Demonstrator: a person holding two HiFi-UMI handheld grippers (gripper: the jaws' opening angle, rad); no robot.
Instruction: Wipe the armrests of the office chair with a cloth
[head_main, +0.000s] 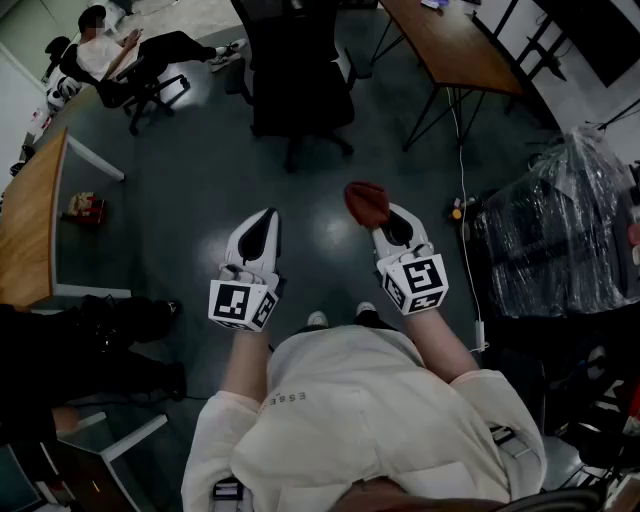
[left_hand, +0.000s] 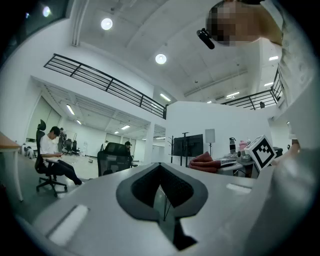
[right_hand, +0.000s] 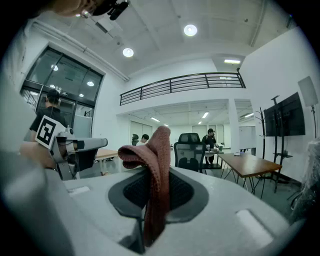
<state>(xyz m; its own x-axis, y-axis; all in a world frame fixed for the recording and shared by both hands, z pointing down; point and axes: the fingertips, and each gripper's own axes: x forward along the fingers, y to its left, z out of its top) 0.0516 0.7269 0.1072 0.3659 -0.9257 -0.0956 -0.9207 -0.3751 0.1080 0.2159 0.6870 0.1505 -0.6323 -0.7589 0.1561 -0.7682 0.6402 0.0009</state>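
A black office chair (head_main: 297, 75) stands on the dark floor a few steps ahead of me; it shows small in the left gripper view (left_hand: 114, 157) and the right gripper view (right_hand: 189, 148). My right gripper (head_main: 385, 215) is held at waist height, shut on a red-brown cloth (head_main: 366, 203) that sticks up out of its jaws (right_hand: 155, 165). The left gripper (head_main: 268, 217) hangs level beside it, jaws shut with nothing between them (left_hand: 161, 167). Both grippers are well short of the chair. The armrests are not clearly visible.
A wooden table (head_main: 455, 45) stands at the far right, another (head_main: 30, 220) at the left. A person sits on a chair (head_main: 110, 55) at the far left. A plastic-wrapped bundle (head_main: 565, 230) is on the right, and a cable (head_main: 462, 150) runs along the floor.
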